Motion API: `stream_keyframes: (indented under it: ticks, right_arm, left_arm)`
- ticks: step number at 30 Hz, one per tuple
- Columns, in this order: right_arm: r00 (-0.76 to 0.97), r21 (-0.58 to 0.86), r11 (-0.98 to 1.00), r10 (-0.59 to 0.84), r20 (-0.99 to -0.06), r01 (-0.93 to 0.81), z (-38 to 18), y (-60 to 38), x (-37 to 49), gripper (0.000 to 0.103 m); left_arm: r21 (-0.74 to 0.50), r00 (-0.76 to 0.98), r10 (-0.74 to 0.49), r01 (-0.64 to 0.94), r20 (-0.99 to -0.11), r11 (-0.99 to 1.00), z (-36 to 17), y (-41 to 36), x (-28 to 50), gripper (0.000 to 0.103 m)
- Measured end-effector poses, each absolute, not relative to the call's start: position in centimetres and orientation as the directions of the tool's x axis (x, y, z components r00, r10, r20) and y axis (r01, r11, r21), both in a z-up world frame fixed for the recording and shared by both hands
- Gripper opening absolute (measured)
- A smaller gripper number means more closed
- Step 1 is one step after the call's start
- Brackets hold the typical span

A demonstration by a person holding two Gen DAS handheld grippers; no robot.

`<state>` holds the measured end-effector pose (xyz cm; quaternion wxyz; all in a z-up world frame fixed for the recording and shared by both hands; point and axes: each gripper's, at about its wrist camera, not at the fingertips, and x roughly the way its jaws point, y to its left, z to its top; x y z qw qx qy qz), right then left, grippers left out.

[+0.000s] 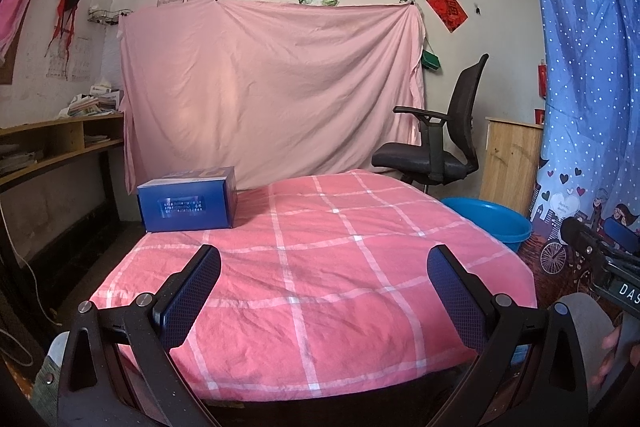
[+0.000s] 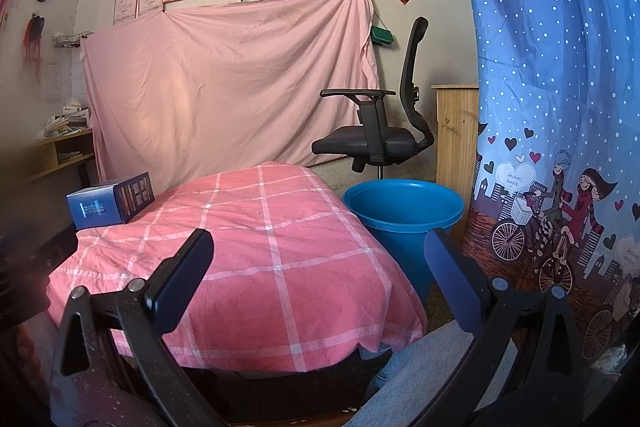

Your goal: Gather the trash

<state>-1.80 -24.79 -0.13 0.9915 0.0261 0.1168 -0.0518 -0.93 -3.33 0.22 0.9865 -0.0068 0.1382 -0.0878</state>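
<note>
A blue cardboard box (image 1: 187,198) lies on the far left corner of a table covered with a pink checked cloth (image 1: 328,267); the right wrist view shows the same box (image 2: 110,201) at the cloth's (image 2: 256,251) far left. A blue plastic bin (image 2: 402,215) stands on the floor to the right of the table, its rim also showing in the left wrist view (image 1: 490,217). My left gripper (image 1: 324,257) is open over the near part of the cloth, holding nothing. My right gripper (image 2: 320,241) is open too, over the table's near right edge, and is seen from the side in the left wrist view (image 1: 592,251).
A black office chair (image 2: 380,119) stands behind the bin beside a wooden cabinet (image 2: 456,131). A pink sheet (image 1: 272,87) hangs on the back wall. A blue patterned curtain (image 2: 560,107) fills the right. A wooden shelf (image 1: 60,143) with papers lines the left wall. A person's hand (image 1: 614,351) shows at the right.
</note>
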Motion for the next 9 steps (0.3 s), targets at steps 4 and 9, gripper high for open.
stream_keyframes:
  ticks: [4,9]
  right_arm:
    - [0.967,0.04,0.993,-0.097,-0.234,0.109,-0.12,-24.77,-1.81,0.103]
    - [0.967,0.039,0.993,-0.095,-0.236,0.107,-0.23,-24.66,-1.72,0.103]
  left_arm:
    - [-0.037,0.946,-0.177,0.174,-0.27,0.984,0.17,-3.12,-0.82,0.101]
    - [-0.034,0.946,-0.18,0.178,-0.27,0.983,0.1,-3.15,-0.83,0.101]
